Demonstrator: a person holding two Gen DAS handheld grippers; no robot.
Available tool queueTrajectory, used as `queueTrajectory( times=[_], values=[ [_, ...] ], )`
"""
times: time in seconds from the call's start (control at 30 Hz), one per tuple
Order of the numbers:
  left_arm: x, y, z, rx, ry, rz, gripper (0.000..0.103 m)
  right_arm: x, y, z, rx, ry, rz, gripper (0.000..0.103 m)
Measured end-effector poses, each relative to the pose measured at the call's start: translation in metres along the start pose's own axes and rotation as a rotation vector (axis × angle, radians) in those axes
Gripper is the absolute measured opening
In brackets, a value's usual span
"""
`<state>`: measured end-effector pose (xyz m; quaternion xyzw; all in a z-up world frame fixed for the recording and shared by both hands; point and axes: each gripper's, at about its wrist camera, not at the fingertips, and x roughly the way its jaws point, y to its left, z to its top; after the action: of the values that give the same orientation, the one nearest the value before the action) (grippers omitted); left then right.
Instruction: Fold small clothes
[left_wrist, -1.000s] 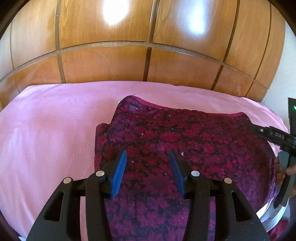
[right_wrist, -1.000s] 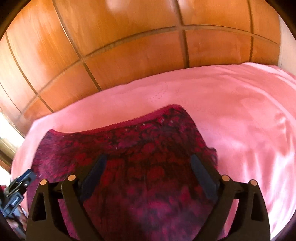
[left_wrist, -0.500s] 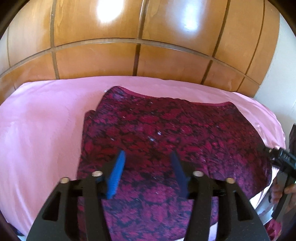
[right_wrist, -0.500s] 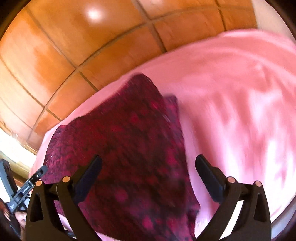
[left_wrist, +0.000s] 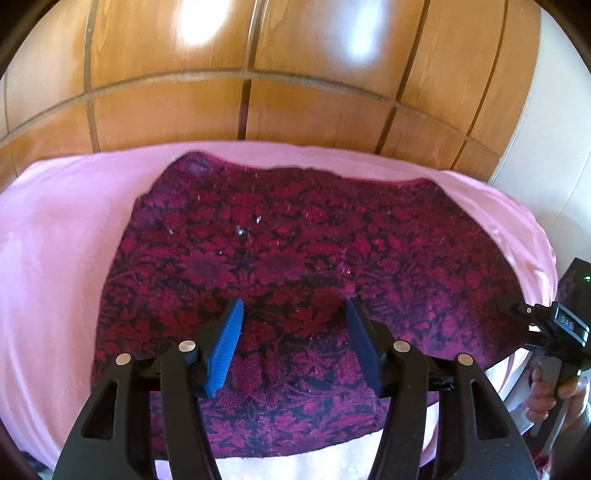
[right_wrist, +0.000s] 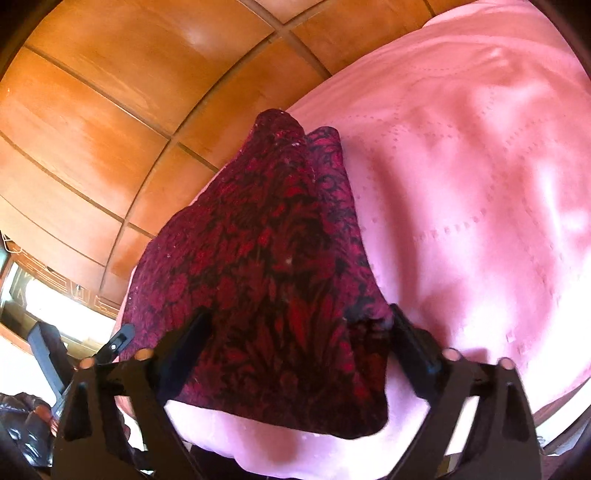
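Pink bedspread (left_wrist: 55, 258) covers the bed, wood-panelled wall (left_wrist: 295, 92) at the far side; a flat, soft surface suited to folding.

Dark red floral garment (left_wrist: 295, 258) lies spread near the bed's near edge, reaching toward the right edge, already doubled along its left side, judging by the layered edge in the right wrist view.

Left gripper (left_wrist: 293, 343) hovers over the garment's near middle, jaws half spread, pinching nothing.

Right gripper (right_wrist: 299, 343) straddles the near corner, jaws wide but closing, cloth between them, not yet pressed; likely setting up the next fold.
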<state>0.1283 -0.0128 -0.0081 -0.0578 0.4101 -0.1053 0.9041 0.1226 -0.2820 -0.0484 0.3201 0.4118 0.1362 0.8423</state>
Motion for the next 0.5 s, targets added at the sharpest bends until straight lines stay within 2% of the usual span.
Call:
queueTrajectory(
  times=[0.17,0.2,0.27,0.33,0.47,0.5],
  values=[
    [0.011,-0.003,0.005,0.02,0.02,0.026,0.056,-0.006,-0.008,-0.004,-0.014,0.012,-0.011,0.068],
    [0.011,-0.004,0.007,0.022,0.022,0.03,0.056,-0.007,-0.007,-0.004,-0.017,0.019,-0.017,0.061],
    [0.011,-0.004,0.007,0.021,0.024,0.033,0.056,-0.01,-0.001,-0.001,-0.033,0.04,-0.014,0.057],
    [0.01,-0.003,0.007,0.023,0.024,0.03,0.056,-0.013,0.002,-0.002,-0.053,0.05,-0.015,0.057],
    [0.01,-0.004,0.008,0.029,0.018,0.026,0.056,0.0,-0.01,-0.002,0.003,0.088,0.059,0.072],
    [0.01,-0.003,0.007,0.025,0.017,0.023,0.056,0.002,-0.011,-0.001,0.011,0.082,0.073,0.072]
  ],
)
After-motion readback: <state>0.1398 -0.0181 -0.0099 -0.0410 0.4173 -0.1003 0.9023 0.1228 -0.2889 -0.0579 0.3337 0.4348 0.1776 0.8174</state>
